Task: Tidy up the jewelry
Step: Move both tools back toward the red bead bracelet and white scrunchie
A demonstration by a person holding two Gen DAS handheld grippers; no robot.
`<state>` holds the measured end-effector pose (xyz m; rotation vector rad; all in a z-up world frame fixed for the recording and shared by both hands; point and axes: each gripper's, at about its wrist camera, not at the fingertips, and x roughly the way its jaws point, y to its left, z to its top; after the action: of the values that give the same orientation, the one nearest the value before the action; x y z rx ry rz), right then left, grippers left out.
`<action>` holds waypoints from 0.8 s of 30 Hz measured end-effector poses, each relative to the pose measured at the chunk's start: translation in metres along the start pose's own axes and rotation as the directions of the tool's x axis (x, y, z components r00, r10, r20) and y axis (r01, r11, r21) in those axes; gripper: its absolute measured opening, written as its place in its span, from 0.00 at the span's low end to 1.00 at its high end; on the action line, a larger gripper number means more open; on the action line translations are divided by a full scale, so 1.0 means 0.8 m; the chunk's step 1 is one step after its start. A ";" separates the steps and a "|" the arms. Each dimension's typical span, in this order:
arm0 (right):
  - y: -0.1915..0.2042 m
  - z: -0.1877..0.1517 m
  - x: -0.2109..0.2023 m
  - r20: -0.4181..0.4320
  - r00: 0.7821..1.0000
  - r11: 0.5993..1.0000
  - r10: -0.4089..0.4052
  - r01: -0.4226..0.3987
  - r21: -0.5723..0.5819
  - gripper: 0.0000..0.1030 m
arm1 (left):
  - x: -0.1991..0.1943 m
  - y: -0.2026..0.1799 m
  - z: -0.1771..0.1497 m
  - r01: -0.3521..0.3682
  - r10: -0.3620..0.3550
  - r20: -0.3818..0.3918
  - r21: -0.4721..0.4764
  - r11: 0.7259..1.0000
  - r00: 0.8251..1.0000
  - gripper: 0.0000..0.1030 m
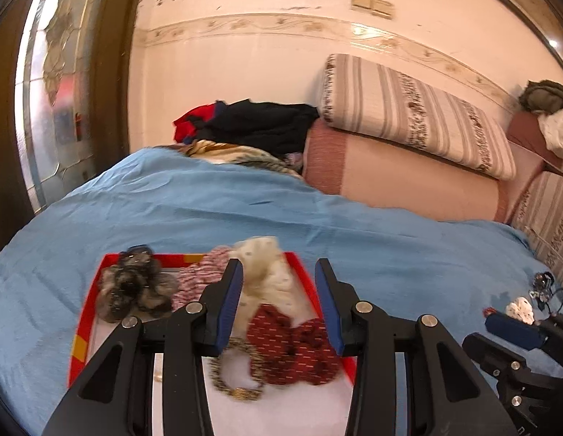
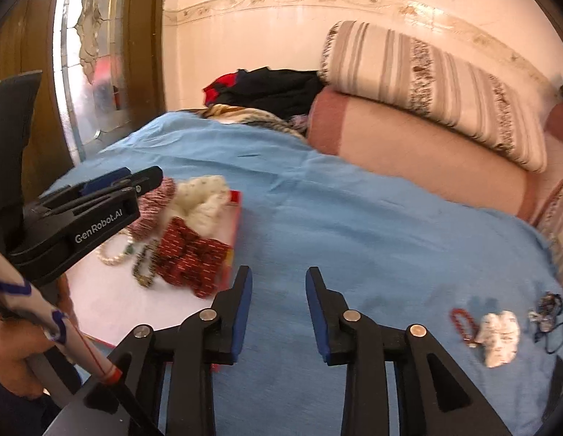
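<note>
The red-rimmed tray (image 1: 85, 330) lies on the blue bedsheet (image 1: 208, 210), its long axis running from the camera toward twelve o'clock. In it lie a dark red scrunchie (image 1: 292, 345), a cream scrunchie (image 1: 266, 276), a grey one (image 1: 134, 290) and a gold bead bracelet (image 1: 237, 374). The left gripper (image 1: 279, 305) hangs over the tray, jaws spread, nothing between them. Only the right wrist view shows the pearl bracelet (image 2: 112, 256) and, at four o'clock, a red bead bracelet (image 2: 461, 321) and white scrunchie (image 2: 499, 338). The right gripper (image 2: 279, 312) is over bare sheet, jaws apart and empty.
</note>
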<state>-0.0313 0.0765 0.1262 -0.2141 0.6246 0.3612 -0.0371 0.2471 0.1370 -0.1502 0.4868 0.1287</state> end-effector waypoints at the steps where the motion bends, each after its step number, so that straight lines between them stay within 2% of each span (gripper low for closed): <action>1: -0.004 -0.003 -0.005 0.009 1.000 1.000 -0.021 0.021 -0.010 0.33 | -0.003 -0.009 -0.002 0.015 -0.015 0.005 0.003 1.000 1.000 0.44; 6: -0.024 -0.021 -0.034 0.066 0.989 0.989 -0.129 0.133 -0.062 0.38 | -0.018 -0.047 -0.013 0.036 -0.038 0.035 0.044 0.998 0.999 0.45; 11: -0.051 -0.039 -0.063 0.139 0.959 0.961 -0.247 0.261 -0.090 0.43 | -0.036 -0.085 -0.030 0.047 -0.056 0.064 0.124 0.991 0.996 0.46; 15: -0.073 -0.046 -0.077 0.167 0.940 0.946 -0.298 0.313 -0.077 0.44 | -0.044 -0.112 -0.044 0.051 -0.063 0.061 0.179 0.982 0.996 0.47; 20: -0.094 -0.051 -0.091 0.210 0.905 0.917 -0.369 0.392 -0.078 0.48 | -0.049 -0.144 -0.062 0.064 -0.072 0.029 0.228 0.972 0.997 0.49; 24: -0.111 -0.053 -0.098 0.221 0.894 0.909 -0.389 0.412 -0.064 0.49 | -0.054 -0.168 -0.072 0.076 -0.082 0.013 0.262 0.962 0.997 0.50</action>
<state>-0.0779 -0.0382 0.1478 -0.3993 0.3448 0.0142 -0.0798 0.1013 0.1226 0.0902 0.4685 -0.0128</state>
